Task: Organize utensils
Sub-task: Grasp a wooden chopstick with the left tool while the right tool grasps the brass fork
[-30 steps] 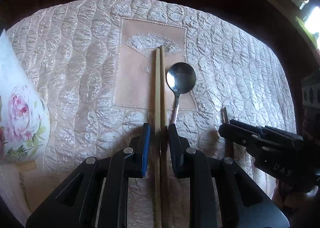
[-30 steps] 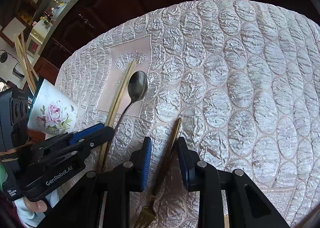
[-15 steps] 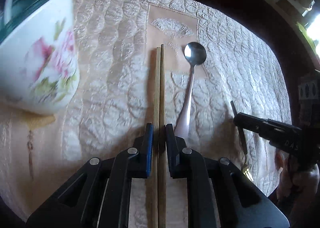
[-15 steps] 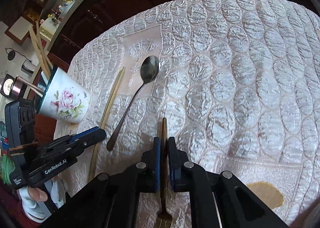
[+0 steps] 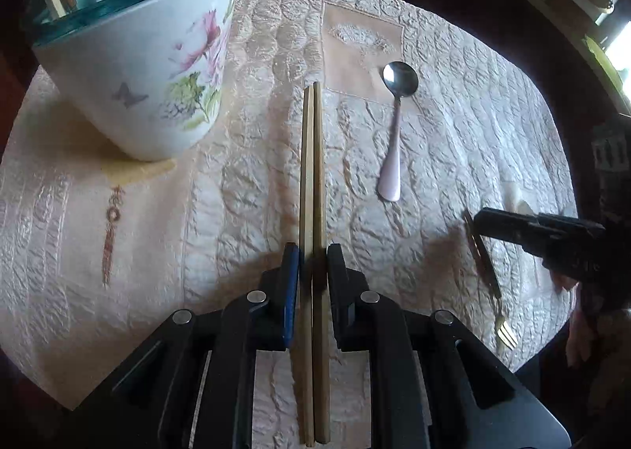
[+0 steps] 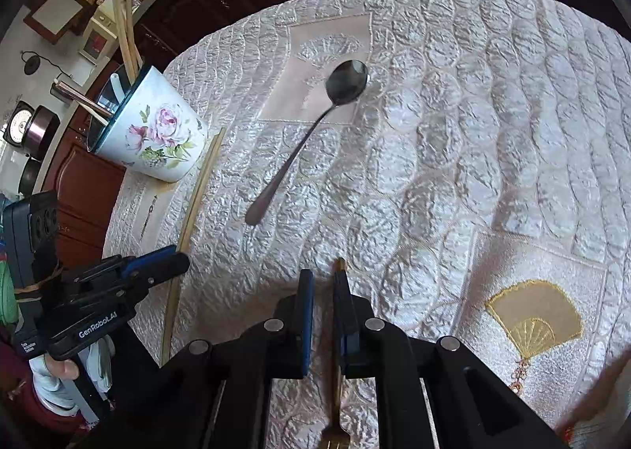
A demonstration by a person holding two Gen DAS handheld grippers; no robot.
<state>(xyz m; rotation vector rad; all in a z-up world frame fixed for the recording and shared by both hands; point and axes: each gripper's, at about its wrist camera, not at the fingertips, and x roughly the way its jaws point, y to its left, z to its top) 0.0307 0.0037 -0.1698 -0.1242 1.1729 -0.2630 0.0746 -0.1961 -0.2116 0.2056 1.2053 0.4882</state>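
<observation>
Since a second ago both grippers have drawn back over the cream quilted tablecloth [image 5: 453, 157]: the white flower-printed ceramic cup [image 5: 157, 54], then only a sliver at the left edge of the left wrist view, now fills that view's upper left corner, and in the right wrist view it has come fully into sight with wooden sticks standing in it. The left gripper [image 5: 312, 256], whose jaws stood a little apart around the pair of pale wooden chopsticks [image 5: 311, 173], now has them narrowed onto the pair, the pads pressing both sides; the chopsticks run straight ahead from between the pads, their far tips just right of the cup's base. The right gripper [image 6: 322, 279] has likewise closed from a loose straddle to a tight pinch on the slim gold-coloured metal fork [image 6: 337, 401]; the handle tip pokes out just past the pads and the tines lie back under the gripper at the bottom edge of the right wrist view. The shiny steel spoon [image 6: 315, 125] lies free on the cloth between the two grippers, bowl on the plain embroidered panel, well apart from either gripper.
</observation>
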